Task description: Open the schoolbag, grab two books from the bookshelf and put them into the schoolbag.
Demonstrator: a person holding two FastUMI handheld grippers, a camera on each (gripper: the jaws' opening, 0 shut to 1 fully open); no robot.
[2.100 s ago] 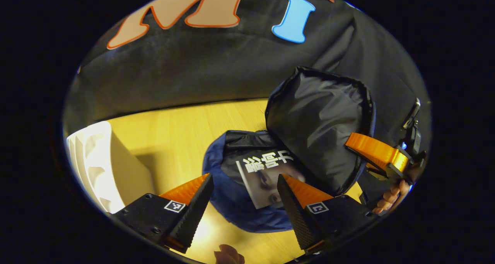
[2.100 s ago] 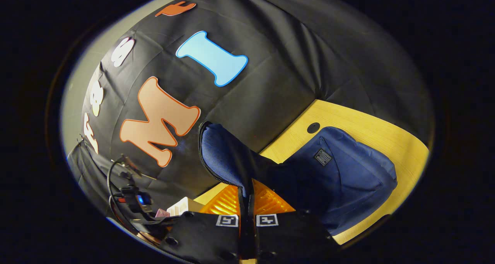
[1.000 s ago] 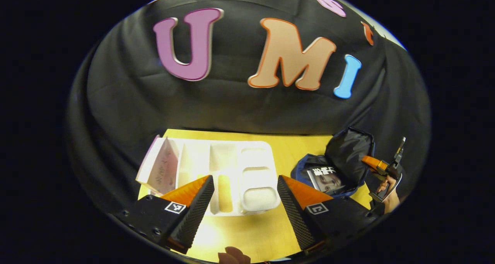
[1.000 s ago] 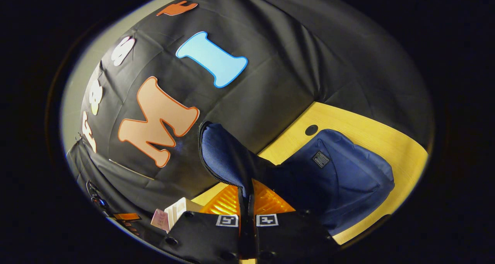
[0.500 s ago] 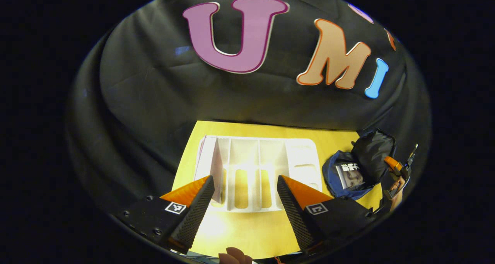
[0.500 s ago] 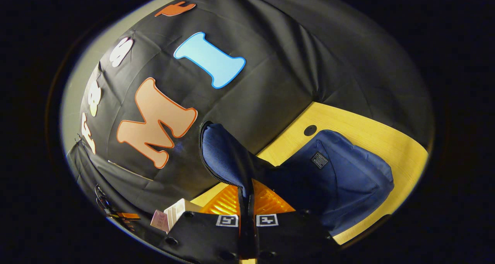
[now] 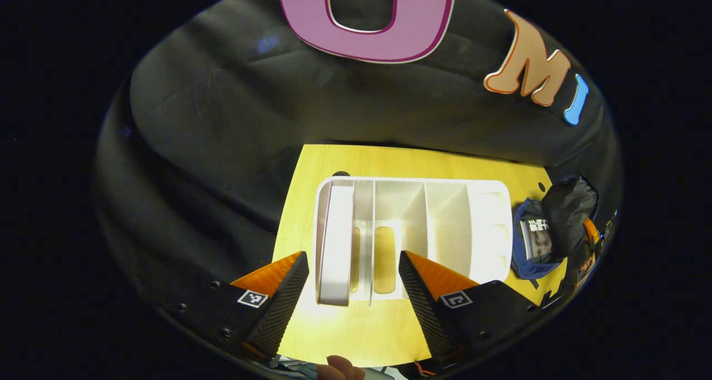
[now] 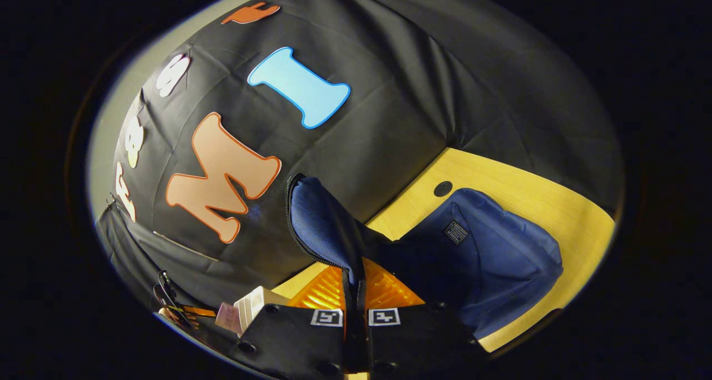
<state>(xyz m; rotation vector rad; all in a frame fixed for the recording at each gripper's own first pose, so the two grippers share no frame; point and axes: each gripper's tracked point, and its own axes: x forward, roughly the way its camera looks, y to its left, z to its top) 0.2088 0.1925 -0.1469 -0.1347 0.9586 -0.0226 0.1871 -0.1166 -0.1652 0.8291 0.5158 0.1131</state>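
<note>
1. yellow table (image 7: 356, 324) under black cloth; white bookshelf (image 7: 445, 213) now centred ahead, where the schoolbag (image 7: 525, 252) was before.
2. left gripper (image 7: 351, 291) gaping, empty, lined up on the last book (image 7: 335, 241).
3. first book already bagged; right gripper (image 8: 356, 302) clamps the flap (image 8: 320, 224) open.

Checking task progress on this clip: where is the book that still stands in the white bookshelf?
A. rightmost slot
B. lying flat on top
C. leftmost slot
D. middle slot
C: in the left gripper view the book stands upright in the leftmost slot of the white bookshelf; the other slots show none.
</note>
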